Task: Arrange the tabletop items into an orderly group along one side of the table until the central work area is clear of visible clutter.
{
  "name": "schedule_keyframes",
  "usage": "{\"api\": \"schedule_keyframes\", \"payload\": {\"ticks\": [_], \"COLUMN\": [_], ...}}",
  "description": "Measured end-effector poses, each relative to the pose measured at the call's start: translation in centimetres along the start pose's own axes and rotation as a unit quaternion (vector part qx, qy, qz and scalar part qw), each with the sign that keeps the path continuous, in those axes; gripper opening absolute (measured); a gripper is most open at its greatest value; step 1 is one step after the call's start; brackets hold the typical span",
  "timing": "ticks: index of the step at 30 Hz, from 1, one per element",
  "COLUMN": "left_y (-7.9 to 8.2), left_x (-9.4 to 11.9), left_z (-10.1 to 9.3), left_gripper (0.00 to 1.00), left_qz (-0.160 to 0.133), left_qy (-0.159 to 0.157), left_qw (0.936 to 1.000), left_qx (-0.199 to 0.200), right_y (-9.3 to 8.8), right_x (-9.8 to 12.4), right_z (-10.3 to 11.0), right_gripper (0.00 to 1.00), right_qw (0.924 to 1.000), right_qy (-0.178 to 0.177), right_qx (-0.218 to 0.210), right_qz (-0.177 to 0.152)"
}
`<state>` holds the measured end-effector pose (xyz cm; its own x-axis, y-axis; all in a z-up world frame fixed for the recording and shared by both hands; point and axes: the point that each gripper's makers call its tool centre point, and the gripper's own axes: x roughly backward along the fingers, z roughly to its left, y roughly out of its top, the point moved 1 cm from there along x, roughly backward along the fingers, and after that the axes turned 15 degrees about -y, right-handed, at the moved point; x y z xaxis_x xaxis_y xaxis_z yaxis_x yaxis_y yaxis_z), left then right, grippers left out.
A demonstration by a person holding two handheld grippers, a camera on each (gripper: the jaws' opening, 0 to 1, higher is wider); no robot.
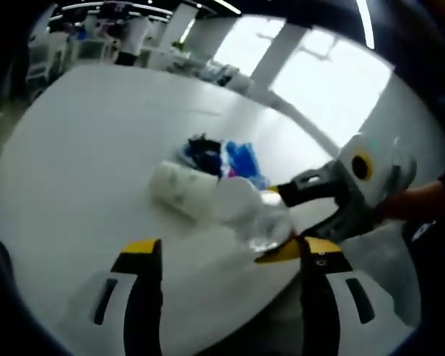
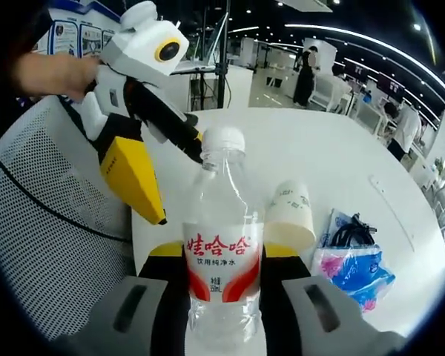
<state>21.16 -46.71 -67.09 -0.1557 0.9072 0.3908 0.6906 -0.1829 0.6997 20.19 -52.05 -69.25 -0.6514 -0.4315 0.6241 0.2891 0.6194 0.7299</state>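
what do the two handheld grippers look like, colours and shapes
The left gripper has two black jaws with yellow tips rising from pale grey-white housings with dark slots. In the right gripper view it shows a white body, a long yellow wedge-shaped jaw and a black one. The right gripper has matching black jaws, yellow tips and grey slotted housings; in the left gripper view it has a white body and black arm.

1. The water bottle [image 2: 224, 252] wears a white label with a red band; on it stand large red Chinese characters, 娃哈哈, in the right gripper view;
2. Beneath them runs a line of small dark characters, seemingly 饮用纯净水, though tiny; lower still a smaller mark, too small to read;
3. The paper cup [image 2: 289, 215] lying on the table [image 2: 334, 148] bears faint grey print, not legible;
4. In the left gripper view no lettering can be made out.
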Motion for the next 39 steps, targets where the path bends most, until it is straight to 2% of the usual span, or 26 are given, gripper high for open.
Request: {"api": "schedule_keyframes", "payload": {"ticks": [6, 16, 21, 25, 29, 39], "left_y": [0.6, -0.1, -0.1, -0.1, -0.1, -0.2], "left_x": [-0.8, -2.0, -2.1, -2.4, -2.8, -3.3], "left_z": [-0.8, -1.1, -1.1, -1.1, -1.6, -1.4], "left_gripper": [0.67, 0.61, 0.53, 0.5, 0.42, 0.41], "left_qz": [-0.002, 0.014, 0.017, 0.023, 0.033, 0.057], "left_qy": [-0.008, -0.015, -0.013, -0.011, -0.018, 0.001], "left_qw": [1.0, 0.9997, 0.9995, 0.9992, 0.9989, 0.9984], "left_qx": [0.004, 0.011, 0.021, 0.032, 0.028, 0.006], "right_y": [0.4, 1.1, 1.3, 1.4, 1.7, 1.2], "right_x": [-0.1, -0.2, -0.3, -0.6, -0.8, -1.0], "right_z": [0.5, 1.1, 1.5, 1.7, 1.8, 1.8], "right_gripper": [0.33, 0.33, 0.33, 0.33, 0.33, 0.34], "right_qw": [1.0, 0.9998, 0.9995, 0.9993, 0.9993, 0.9998], "right_qy": [0.001, 0.001, 0.002, 0.0, -0.001, -0.009], "right_qx": [0.003, 0.015, 0.024, 0.031, 0.03, 0.011], "right_qz": [-0.005, -0.016, -0.019, -0.02, -0.022, -0.017]}}
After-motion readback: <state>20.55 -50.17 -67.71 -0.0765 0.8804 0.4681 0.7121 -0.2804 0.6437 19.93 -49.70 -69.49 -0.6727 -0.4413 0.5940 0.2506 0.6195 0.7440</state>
